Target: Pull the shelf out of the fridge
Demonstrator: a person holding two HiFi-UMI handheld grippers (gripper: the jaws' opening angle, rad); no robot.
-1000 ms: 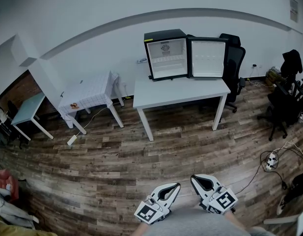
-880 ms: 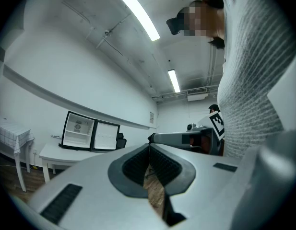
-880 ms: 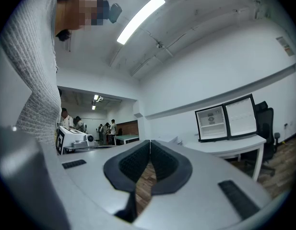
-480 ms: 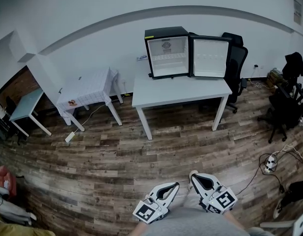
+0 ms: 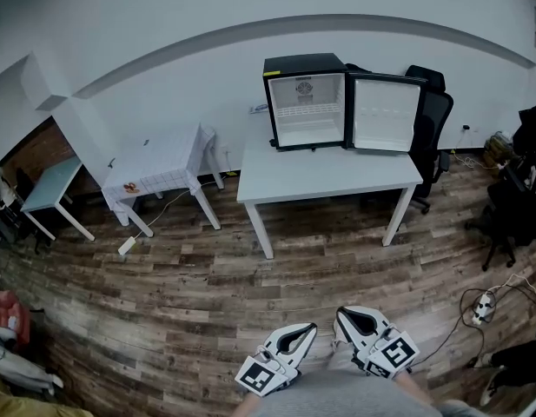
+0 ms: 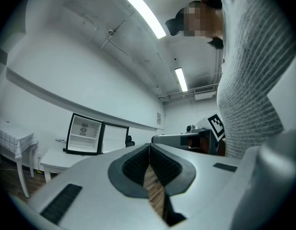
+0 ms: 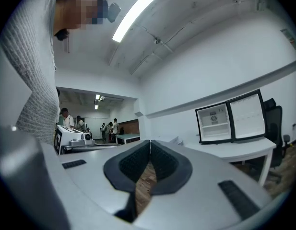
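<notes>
Mini fridge [image 5: 306, 94]: black, white inside, upright on white table [image 5: 328, 174], door [image 5: 385, 114] open rightward. Wire shelf [image 5: 309, 110]: white, level, seated mid-cavity.

Office with white desk [image 5: 328, 177] and swivel chair [image 5: 436, 118]

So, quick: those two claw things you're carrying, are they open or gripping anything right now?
Left gripper: closed, holding nothing.
Right gripper: closed, holding nothing.

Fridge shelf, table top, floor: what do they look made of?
Shelf: thin white bars, likely coated wire.
Table top: flat matte white, probably laminate or painted board.
Floor: brown planks with grain, wood or wood-look laminate.
</notes>
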